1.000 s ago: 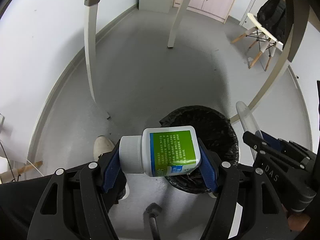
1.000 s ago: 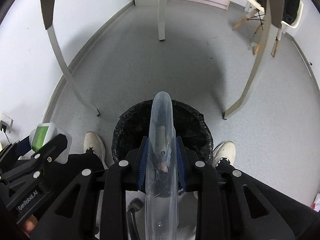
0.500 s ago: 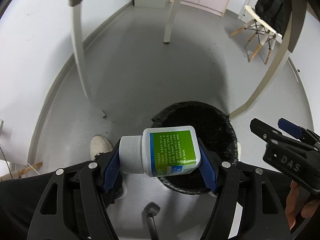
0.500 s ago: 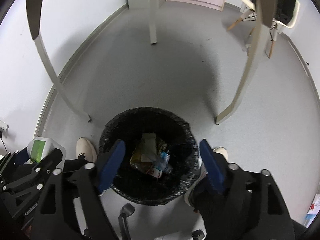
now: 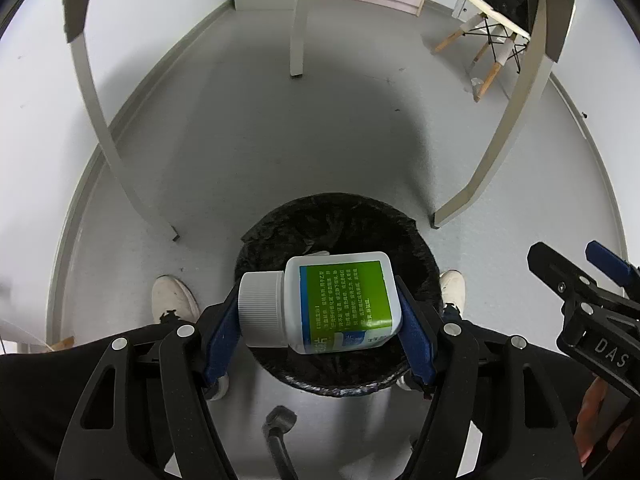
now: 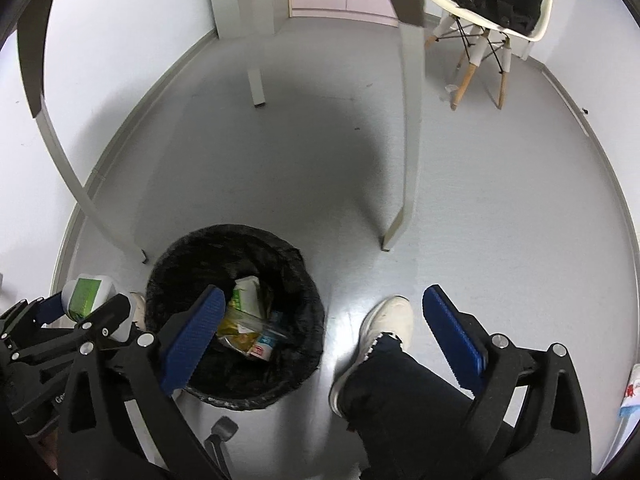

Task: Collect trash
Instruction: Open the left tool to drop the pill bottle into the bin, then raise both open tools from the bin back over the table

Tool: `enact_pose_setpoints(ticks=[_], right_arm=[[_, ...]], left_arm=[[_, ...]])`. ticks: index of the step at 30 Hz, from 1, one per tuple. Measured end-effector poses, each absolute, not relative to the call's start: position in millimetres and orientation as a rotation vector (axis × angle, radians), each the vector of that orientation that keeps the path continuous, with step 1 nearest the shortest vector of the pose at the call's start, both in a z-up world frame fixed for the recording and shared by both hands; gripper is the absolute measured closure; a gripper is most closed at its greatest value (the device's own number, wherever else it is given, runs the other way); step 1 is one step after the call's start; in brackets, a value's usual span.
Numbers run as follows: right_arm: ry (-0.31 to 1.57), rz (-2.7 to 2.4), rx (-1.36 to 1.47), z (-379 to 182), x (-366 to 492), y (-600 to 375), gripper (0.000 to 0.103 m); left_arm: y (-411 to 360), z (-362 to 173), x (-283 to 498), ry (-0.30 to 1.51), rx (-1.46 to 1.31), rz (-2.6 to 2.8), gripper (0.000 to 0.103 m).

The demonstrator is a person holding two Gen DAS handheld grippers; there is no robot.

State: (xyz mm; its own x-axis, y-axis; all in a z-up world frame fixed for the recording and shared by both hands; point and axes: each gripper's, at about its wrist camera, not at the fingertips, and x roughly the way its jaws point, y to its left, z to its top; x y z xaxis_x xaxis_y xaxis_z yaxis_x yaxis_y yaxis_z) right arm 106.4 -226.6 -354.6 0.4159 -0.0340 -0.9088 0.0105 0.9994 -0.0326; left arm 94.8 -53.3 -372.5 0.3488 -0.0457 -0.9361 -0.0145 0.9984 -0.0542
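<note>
The left gripper pinches a white bottle with a green label, lying sideways right over the black bin. The right gripper has just been opening; its jaws are spread wide with nothing between them. The bin holds wrappers. White shoes stand beside it. Table legs rise close behind, and a chair with a black bag is well apart.
</note>
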Motion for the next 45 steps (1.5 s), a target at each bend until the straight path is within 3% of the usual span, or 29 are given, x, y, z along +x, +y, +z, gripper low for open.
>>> enact_pose_setpoints(ticks=[5, 9, 17, 30, 45], right_arm=[[1.158, -0.05, 0.007, -357, 108, -237, 0.008], [1.171, -0.069, 0.018, -360, 107, -244, 0.008], [1.174, -0.072, 0.046, -359, 109, -248, 0.008], [1.158, -0.06, 0.051, -343, 93, -246, 0.008], [1.079, -0.057, 0.042, -284, 55, -234, 0.008]], left_arm=[[-63, -374, 99, 1.203, -0.049, -0.034, 0.034], [-70, -375, 98, 1.187, -0.029, -0.04, 0.019], [-67, -374, 100, 1.194, -0.041, -0.039, 0.007], [-60, -343, 87, 1.145, -0.026, -0.041, 0.006], [-41, -280, 46, 1.074, -0.053, -0.061, 0.006]])
